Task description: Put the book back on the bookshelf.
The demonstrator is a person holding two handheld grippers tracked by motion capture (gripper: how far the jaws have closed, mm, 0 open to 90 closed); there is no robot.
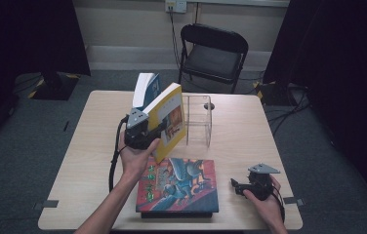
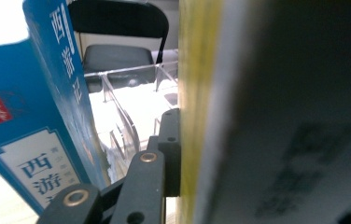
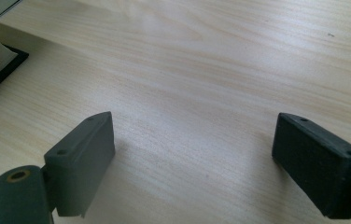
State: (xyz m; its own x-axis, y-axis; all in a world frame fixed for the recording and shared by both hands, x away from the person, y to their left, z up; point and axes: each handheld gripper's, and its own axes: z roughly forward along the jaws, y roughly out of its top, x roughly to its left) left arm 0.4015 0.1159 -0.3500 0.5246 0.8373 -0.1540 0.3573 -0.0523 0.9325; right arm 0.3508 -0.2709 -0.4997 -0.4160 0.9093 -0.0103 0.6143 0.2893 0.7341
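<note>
A yellow book (image 1: pixel 170 118) is held upright and tilted above the middle of the counter (image 1: pixel 250 141), clamped near its lower edge in the left gripper (image 1: pixel 158 130); in the left gripper view its yellow edge (image 2: pixel 191 93) presses against one black jaw. Just to its left and farther off stands a blue-and-white book (image 1: pixel 146 88), also upright, its blue cover (image 2: pixel 33 116) close beside the gripper. Immediately right of the yellow book is a clear acrylic rack (image 1: pixel 198 119), standing on the counter. At the near edge lies a large book with a red and blue illustrated cover (image 1: pixel 179 185), flat on a black base. To its right, the right gripper (image 1: pixel 236 187) rests low at the near right corner, jaws wide apart over bare wood and holding nothing. A black folding chair (image 1: pixel 213 51) stands beyond the far side.
</note>
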